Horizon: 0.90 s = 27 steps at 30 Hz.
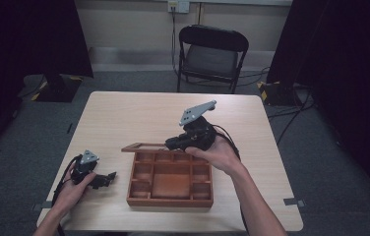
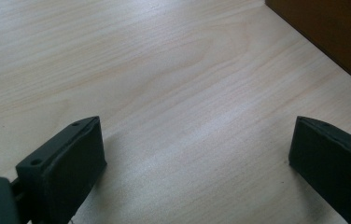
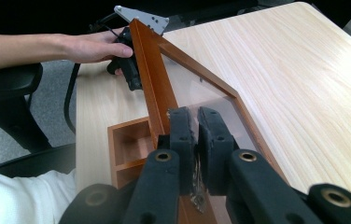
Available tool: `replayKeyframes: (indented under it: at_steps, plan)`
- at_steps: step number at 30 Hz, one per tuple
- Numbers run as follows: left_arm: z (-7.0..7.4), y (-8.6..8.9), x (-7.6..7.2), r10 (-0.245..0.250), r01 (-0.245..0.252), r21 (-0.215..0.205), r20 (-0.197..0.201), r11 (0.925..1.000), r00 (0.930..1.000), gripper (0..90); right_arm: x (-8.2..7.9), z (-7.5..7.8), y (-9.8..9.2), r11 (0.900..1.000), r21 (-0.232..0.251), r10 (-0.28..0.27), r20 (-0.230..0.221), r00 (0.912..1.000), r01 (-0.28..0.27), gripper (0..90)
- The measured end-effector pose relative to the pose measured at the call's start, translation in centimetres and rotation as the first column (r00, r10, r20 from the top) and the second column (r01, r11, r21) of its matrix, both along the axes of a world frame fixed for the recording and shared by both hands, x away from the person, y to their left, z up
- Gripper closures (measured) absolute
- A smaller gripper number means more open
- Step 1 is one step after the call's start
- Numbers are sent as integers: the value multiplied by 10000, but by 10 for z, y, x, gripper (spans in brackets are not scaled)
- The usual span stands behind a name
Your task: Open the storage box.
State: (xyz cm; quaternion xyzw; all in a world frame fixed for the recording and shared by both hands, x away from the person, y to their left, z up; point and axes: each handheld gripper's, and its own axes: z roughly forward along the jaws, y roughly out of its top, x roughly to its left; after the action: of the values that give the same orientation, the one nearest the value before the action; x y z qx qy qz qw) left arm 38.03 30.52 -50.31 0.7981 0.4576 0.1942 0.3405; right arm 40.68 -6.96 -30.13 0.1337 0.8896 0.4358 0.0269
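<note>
A brown wooden box (image 1: 168, 200) with several compartments sits on the table near its front edge. Its lid (image 3: 152, 79), a wooden frame around a clear pane, is tilted up from the box's far side. My right gripper (image 3: 197, 114) is shut on that pane just inside the frame, and in the high view it (image 1: 173, 143) hangs over the box's back edge. My left gripper (image 2: 197, 135) rests open on bare table, left of the box wall (image 2: 332, 32), with nothing between its jaws. The high view places it (image 1: 107, 178) near the box's front left corner.
The light wooden table (image 1: 138, 113) has free room behind and to both sides of the box. A black folding chair (image 1: 212, 54) stands beyond the far edge. Dark curtains hang at both sides and cables lie on the floor at right.
</note>
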Motion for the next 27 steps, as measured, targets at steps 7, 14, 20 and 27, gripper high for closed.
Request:
replayKeyframes:
  at_steps: [7,14,20,27]
  plan:
    - [0,0,0,-7,7,11,-3,10000,10000,27,1,1,0,10000,-29,-20,-12,10000,20,851]
    - [0,0,0,-14,14,11,-6,10000,10000,27,2,2,0,10000,-40,7,-42,10000,-7,851]
    - [0,0,0,-5,5,36,8,10000,10000,27,2,1,0,10000,-38,14,-40,10000,-14,851]
    - [0,0,0,-10,10,8,-5,10000,10000,27,2,1,0,10000,-16,16,-60,10000,-16,850]
